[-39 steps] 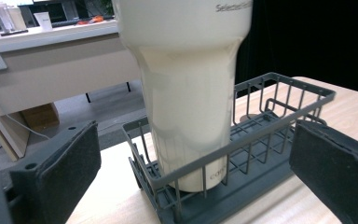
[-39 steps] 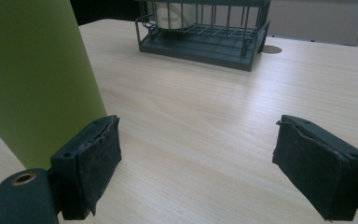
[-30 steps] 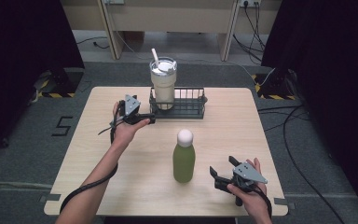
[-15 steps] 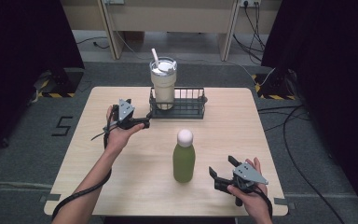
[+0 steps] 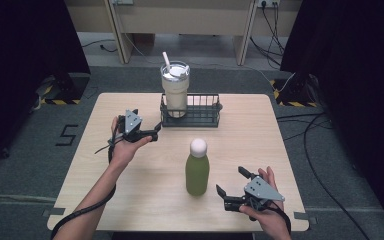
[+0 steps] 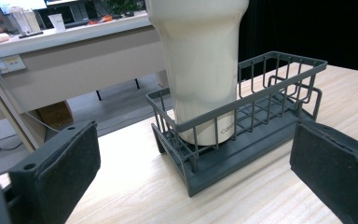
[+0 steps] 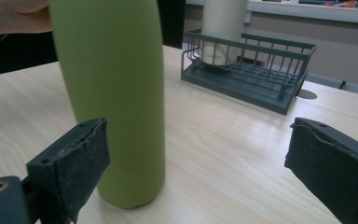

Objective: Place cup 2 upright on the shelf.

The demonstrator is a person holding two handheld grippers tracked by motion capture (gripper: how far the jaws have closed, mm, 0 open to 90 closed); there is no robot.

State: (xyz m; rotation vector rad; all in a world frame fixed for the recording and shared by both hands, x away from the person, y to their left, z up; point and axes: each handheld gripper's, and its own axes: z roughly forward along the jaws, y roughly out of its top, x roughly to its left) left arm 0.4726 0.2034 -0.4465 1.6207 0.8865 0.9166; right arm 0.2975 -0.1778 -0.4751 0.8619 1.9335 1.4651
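Observation:
A cream tumbler with a straw stands in the left end of a dark grey wire basket at the back middle of the wooden table. My left gripper is open just left of the basket, pointing at it. In the left gripper view the tumbler and basket sit ahead of the left gripper, whose jaws stand wide apart. A green bottle with a white cap stands upright nearer the front. My right gripper is open just right of it. In the right gripper view the bottle is in front of the left jaw of the right gripper.
The right part of the basket holds nothing. Bare tabletop lies between bottle and basket. Dark curtains, cables on the floor and a long desk lie beyond the table's far edge.
My left gripper has drawn back a little from the basket, leftward and toward the person, staying open. The right gripper and the bottle have hardly moved.

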